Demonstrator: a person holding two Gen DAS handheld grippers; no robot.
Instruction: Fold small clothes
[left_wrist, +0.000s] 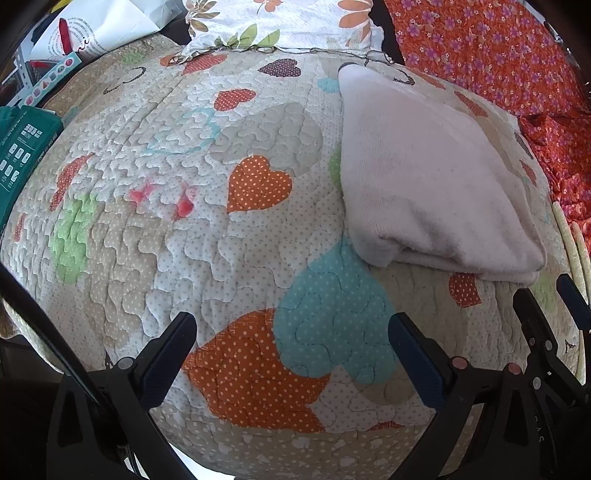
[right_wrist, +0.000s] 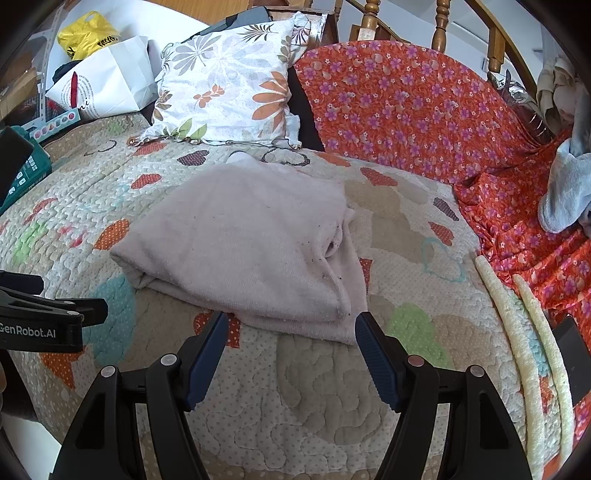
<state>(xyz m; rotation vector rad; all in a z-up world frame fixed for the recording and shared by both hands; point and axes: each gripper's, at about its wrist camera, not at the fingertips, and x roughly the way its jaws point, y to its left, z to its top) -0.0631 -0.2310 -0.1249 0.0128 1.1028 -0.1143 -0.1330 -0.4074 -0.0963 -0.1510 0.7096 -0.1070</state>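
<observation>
Here both tools hang spread and empty: the right tool (right_wrist: 291, 325) just short of the folded pale garment (right_wrist: 243, 240) at twelve o'clock, the left tool (left_wrist: 291, 328) facing bare quilt (left_wrist: 155, 155). Possibly loose, the layered edge at three o'clock could unfold if nudged.

"GenRobot.AI" is printed in white on the black left hand-held gripper (right_wrist: 40, 332), seen at the left edge; other prints cannot be read.

Folded pale cloth (left_wrist: 436, 177) on heart quilt (left_wrist: 184, 221), left gripper (left_wrist: 291, 332) jaws apart, seemingly empty
</observation>
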